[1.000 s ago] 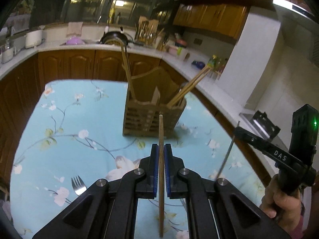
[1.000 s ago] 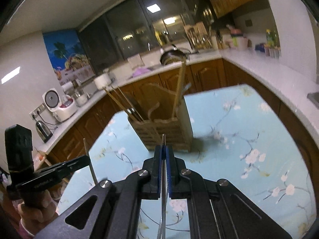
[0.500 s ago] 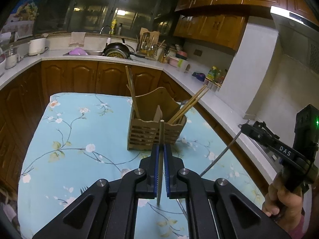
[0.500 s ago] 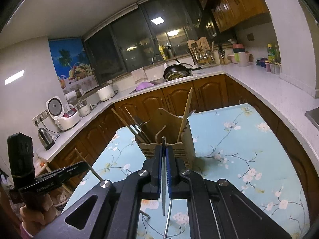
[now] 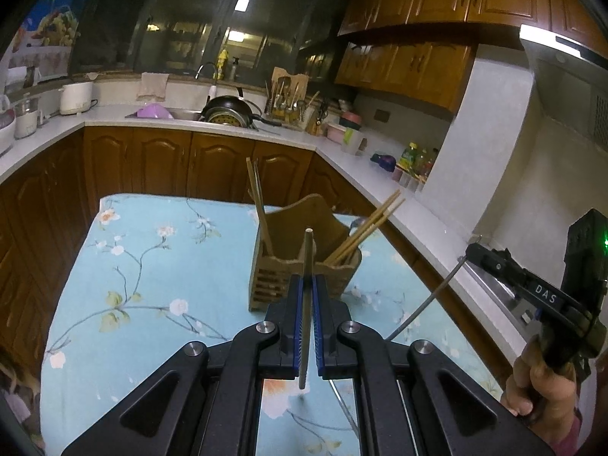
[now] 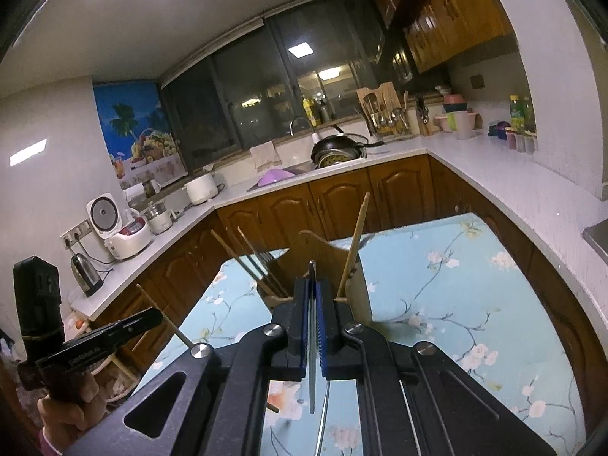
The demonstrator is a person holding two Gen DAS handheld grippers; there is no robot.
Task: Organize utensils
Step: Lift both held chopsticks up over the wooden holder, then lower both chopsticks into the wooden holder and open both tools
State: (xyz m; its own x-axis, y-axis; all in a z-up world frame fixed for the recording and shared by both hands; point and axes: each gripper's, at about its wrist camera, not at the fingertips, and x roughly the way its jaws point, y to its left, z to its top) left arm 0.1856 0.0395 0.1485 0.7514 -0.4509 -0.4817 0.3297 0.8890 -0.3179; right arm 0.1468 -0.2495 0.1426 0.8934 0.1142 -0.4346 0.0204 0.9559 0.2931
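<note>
A wooden utensil holder stands on the blue floral tablecloth, with wooden chopsticks leaning out of its compartments. My left gripper is shut on a single wooden chopstick, held upright in front of the holder. My right gripper is shut on a thin metal utensil, seen edge-on, just short of the holder. In the left wrist view the right gripper hangs at the right with the metal utensil slanting down. The left gripper shows at the left with its chopstick.
White counters over brown cabinets wrap around the table's far and right sides. A black pan sits in the sink, a rice cooker and kettle on the left counter. A person's hand grips the right handle.
Both grippers have risen with their utensils still clamped, and more of the kitchen shows above the holder. The fork lying on the cloth has dropped out of the left wrist view.
</note>
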